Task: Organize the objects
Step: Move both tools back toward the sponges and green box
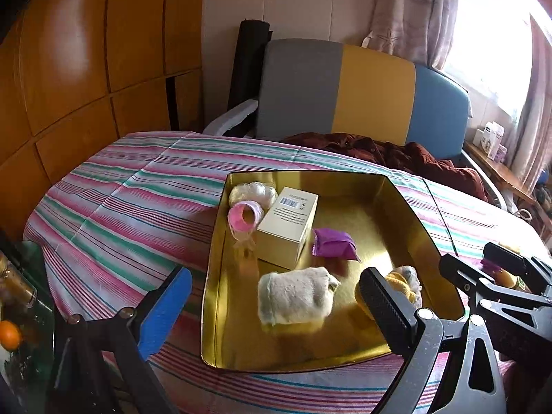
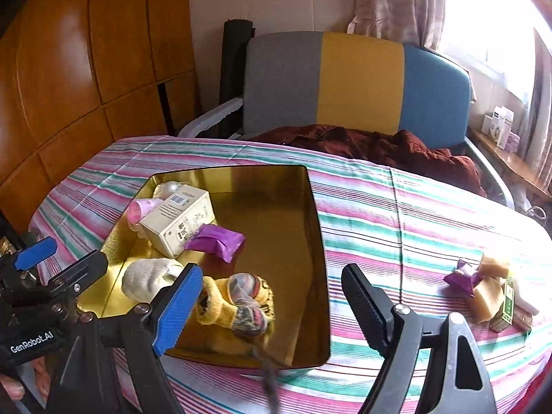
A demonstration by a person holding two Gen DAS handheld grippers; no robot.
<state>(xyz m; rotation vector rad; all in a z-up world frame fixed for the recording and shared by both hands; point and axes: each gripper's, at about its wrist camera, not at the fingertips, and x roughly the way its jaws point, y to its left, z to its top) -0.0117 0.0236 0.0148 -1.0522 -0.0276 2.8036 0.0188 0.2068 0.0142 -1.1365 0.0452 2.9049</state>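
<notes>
- Daylight poured through the window (image 1: 493,51) at upper right, blown out to white in both views.
- The gold tray (image 1: 407,227) threw back warm reflections.
- The wooden panels (image 2: 62,45) carried soft glare.
- Fisheye bending curved the edges; the corners went black.

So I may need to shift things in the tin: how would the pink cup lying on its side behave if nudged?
The pink cup lies on its side in the gold tin, so it would probably roll, likely curving because it looks tapered. It looks thin and light, so a small push may send it off. The cream box beside it would likely stop it that way.
</notes>
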